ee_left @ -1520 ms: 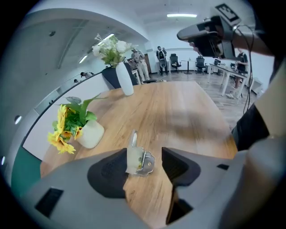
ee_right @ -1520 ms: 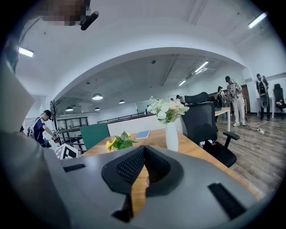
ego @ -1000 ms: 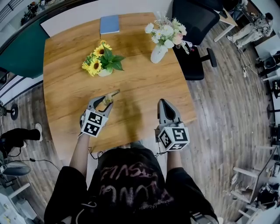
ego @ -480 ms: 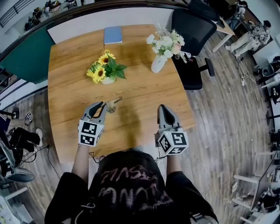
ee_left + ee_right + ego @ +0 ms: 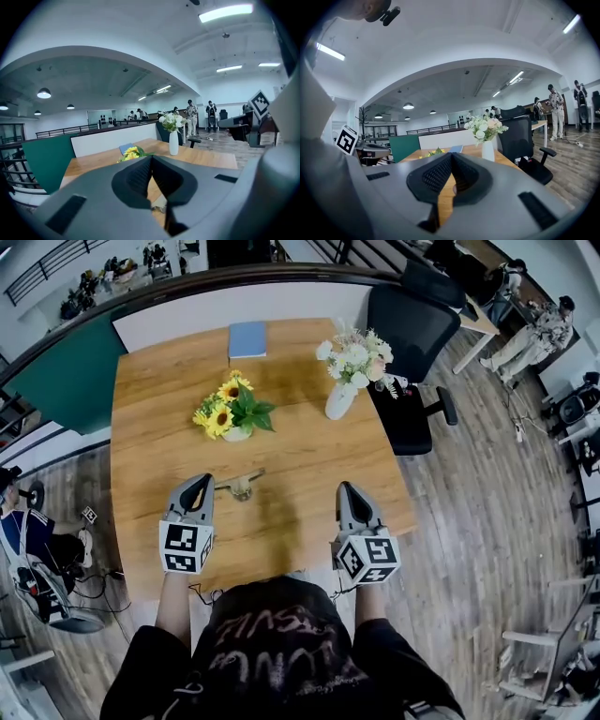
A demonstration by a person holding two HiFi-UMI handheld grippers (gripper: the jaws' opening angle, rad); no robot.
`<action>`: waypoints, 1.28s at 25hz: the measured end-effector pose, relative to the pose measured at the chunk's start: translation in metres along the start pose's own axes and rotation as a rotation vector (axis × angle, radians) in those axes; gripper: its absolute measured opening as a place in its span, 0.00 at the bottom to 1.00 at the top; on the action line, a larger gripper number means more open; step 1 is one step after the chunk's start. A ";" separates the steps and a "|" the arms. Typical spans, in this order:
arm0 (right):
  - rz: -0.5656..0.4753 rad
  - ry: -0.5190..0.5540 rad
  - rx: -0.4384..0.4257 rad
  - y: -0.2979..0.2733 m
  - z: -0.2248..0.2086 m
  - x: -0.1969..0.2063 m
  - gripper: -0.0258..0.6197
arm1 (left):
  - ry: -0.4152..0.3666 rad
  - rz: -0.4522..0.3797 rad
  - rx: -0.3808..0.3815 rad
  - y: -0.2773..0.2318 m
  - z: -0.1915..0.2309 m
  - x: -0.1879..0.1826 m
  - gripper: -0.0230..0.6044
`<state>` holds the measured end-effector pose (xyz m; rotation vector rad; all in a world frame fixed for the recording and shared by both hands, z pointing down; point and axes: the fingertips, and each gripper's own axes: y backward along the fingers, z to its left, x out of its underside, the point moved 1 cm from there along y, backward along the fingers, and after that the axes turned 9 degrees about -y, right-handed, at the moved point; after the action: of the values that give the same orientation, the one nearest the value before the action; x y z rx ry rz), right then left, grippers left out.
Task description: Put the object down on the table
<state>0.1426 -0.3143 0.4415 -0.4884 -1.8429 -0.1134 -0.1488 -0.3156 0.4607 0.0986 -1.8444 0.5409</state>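
Note:
A small tan object (image 5: pixel 242 486) with a thin stem lies on the wooden table (image 5: pixel 150 446), free of both grippers. My left gripper (image 5: pixel 200 484) sits just to its left and slightly nearer to me, jaws shut with nothing between them. In the left gripper view the pads meet at the left gripper (image 5: pixel 151 161), and the small object (image 5: pixel 158 205) shows below them on the table. My right gripper (image 5: pixel 349 489) hovers over the table's near right part, shut and empty. The right gripper view shows the right gripper (image 5: pixel 451 157) with its pads together.
A pot of sunflowers (image 5: pixel 232 413) stands mid-table. A white vase of pale flowers (image 5: pixel 349 367) is at the right edge, and a blue book (image 5: pixel 247 338) lies at the far edge. A black office chair (image 5: pixel 412 334) stands beyond the table's right side.
The left gripper let go of the small object, drew back toward me and shut its jaws. The object stays lying on the table. The right gripper barely moved.

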 end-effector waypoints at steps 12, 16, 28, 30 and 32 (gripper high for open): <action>-0.021 0.039 -0.026 -0.007 0.009 -0.014 0.05 | 0.003 -0.086 -0.110 0.032 0.036 -0.032 0.06; -0.038 0.058 -0.025 -0.008 0.011 -0.021 0.05 | -0.002 -0.113 -0.126 0.038 0.045 -0.041 0.06; -0.059 0.081 -0.016 -0.011 0.012 -0.028 0.05 | 0.003 -0.137 -0.135 0.042 0.052 -0.045 0.06; -0.056 0.082 -0.018 -0.011 0.014 -0.028 0.05 | 0.004 -0.139 -0.138 0.044 0.053 -0.045 0.06; -0.055 0.083 -0.022 -0.011 0.015 -0.028 0.05 | 0.005 -0.140 -0.139 0.044 0.054 -0.045 0.06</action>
<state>0.1321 -0.3273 0.4122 -0.4420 -1.7759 -0.1886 -0.1955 -0.3074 0.3925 0.1312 -1.8488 0.3142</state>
